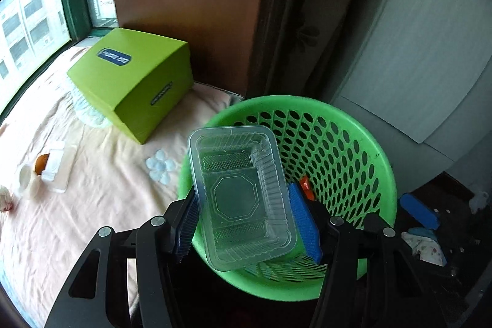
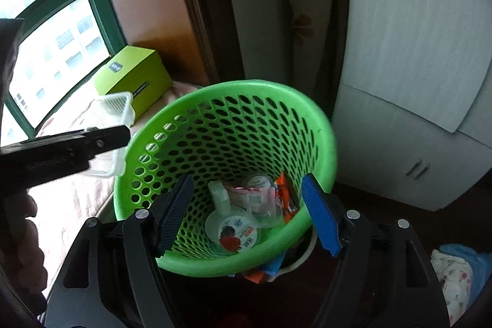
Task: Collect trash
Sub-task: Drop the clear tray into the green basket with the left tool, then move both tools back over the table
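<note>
The left gripper [image 1: 246, 205] is clamped on a clear plastic tray [image 1: 241, 195], its blue pads pressing the tray's long sides, and it holds the tray tilted over the near rim of the green mesh wastebasket [image 1: 381, 171]. From the other side the tray [image 2: 115, 109] looks to sit above the basket's rim rather than well inside it. The right gripper [image 2: 246, 211] has its jaws apart with nothing between them, poised over the basket's mouth, where yoghurt cups [image 2: 235, 231] and an orange wrapper [image 2: 284, 195] already lie at the bottom.

The risk I see is the release. Let go here, the tray could catch the rim and tip back onto the peach bedspread [image 1: 92, 205] beside the basket. The tray is wide against the narrowing basket, so it might wedge crosswise. The thin plastic may also buckle and spring sideways. More trash, a cup and small tray [image 1: 46, 171], waits on the bedspread left of the basket, near the green box [image 1: 132, 82].
</note>
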Demonstrator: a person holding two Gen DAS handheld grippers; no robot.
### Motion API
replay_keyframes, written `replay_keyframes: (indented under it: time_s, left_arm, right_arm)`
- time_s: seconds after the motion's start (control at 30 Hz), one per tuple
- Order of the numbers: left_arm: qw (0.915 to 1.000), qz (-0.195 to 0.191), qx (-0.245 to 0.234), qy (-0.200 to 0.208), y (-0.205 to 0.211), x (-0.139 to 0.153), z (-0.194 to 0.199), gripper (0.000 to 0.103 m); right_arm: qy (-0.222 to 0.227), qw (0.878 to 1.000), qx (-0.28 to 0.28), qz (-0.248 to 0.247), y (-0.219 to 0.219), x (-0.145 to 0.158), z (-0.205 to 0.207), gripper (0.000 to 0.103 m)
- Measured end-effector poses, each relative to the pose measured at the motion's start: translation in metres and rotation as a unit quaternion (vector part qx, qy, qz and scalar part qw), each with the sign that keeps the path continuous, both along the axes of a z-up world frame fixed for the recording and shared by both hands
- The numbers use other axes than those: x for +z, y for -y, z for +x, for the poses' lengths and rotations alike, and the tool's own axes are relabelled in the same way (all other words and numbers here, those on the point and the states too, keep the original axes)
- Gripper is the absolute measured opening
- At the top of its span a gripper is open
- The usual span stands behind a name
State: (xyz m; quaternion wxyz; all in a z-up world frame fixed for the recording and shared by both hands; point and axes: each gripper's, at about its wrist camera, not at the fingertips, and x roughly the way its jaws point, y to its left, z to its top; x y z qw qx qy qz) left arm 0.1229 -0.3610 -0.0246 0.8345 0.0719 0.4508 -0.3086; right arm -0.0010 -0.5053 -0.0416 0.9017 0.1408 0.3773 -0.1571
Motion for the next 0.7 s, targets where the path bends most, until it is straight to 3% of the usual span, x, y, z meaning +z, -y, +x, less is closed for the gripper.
replay_keyframes:
  time_s: [0.13,0.2,0.43,0.7]
  left_arm:
    - [0.9999,0.003,-0.010,-0.004,0.009,-0.005,0.001,0.061]
    - [1.0000,0.004,-0.008,-0.001,0.009,-0.006,0.001,0.078]
    - [0.9999,0.008,0.009,0.005,-0.007,-0.005,0.001,0.079]
    - [0.9965,0.018,0.081,0.005,-0.066,-0.007,0.020,0.079]
  right_arm:
    - [-0.002,1.000,-0.005,0.001,0.003,-0.001,-0.003,0.074]
    - [-0.002,1.000,-0.005,0.001,0.002,-0.001,-0.003,0.074]
    - [-0.002,1.000,0.007,0.001,-0.009,0.002,0.002,0.075]
    - [0.002,0.999,0.045,-0.002,-0.038,0.008,0.021,0.078]
